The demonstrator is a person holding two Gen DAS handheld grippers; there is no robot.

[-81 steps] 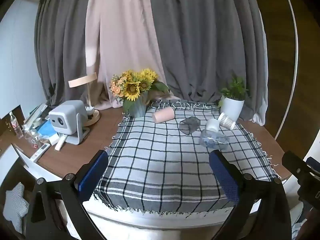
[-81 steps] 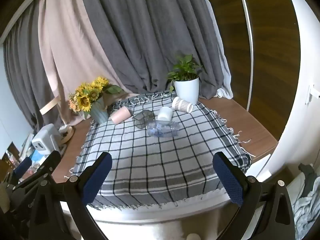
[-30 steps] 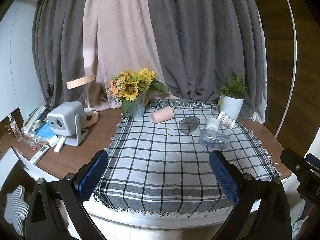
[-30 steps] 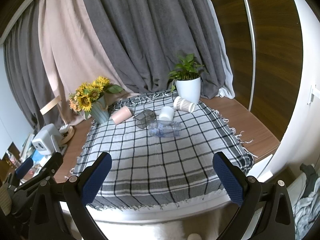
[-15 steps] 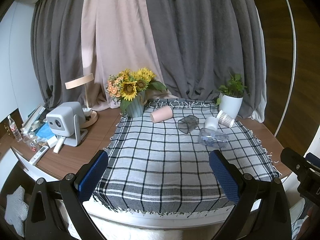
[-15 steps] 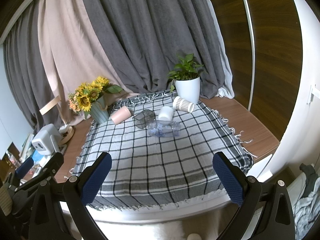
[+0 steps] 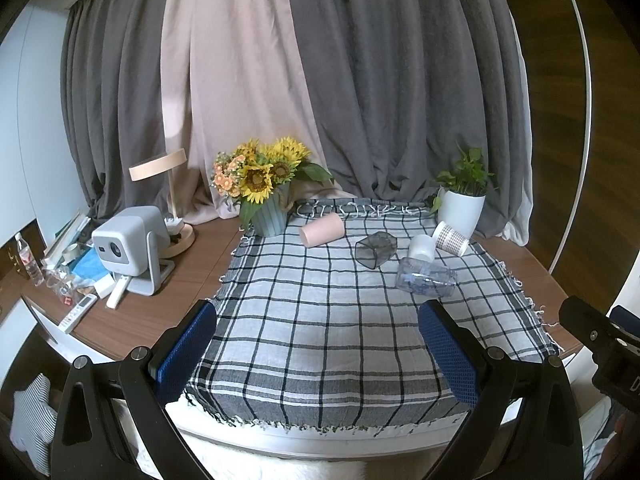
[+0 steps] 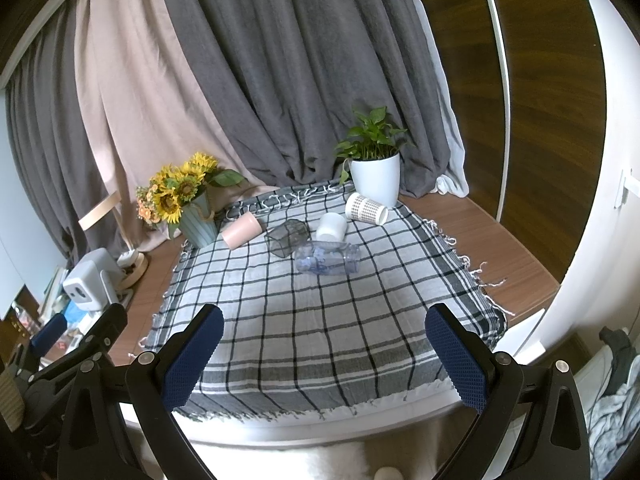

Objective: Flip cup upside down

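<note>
Several cups lie on their sides at the far end of a checked cloth (image 7: pixel 320 320): a pink cup (image 7: pixel 321 229), a dark clear angular cup (image 7: pixel 375 249), a white cup (image 7: pixel 422 246), a patterned paper cup (image 7: pixel 451 237) and a clear bluish glass (image 7: pixel 426 277). The same cups show in the right wrist view: pink (image 8: pixel 241 230), dark (image 8: pixel 287 237), white (image 8: pixel 331 227), patterned (image 8: pixel 366 208), clear (image 8: pixel 327 258). My left gripper (image 7: pixel 318 350) is open and empty above the cloth's near edge. My right gripper (image 8: pixel 324 354) is open and empty, likewise far from the cups.
A sunflower vase (image 7: pixel 269 196) stands at the cloth's back left and a white plant pot (image 7: pixel 460 210) at the back right. A projector (image 7: pixel 126 246), a lamp (image 7: pixel 160 168) and small clutter sit on the wooden table to the left. Curtains hang behind.
Both grippers have drifted only slightly; the view has shifted a touch. The cups have not moved.
</note>
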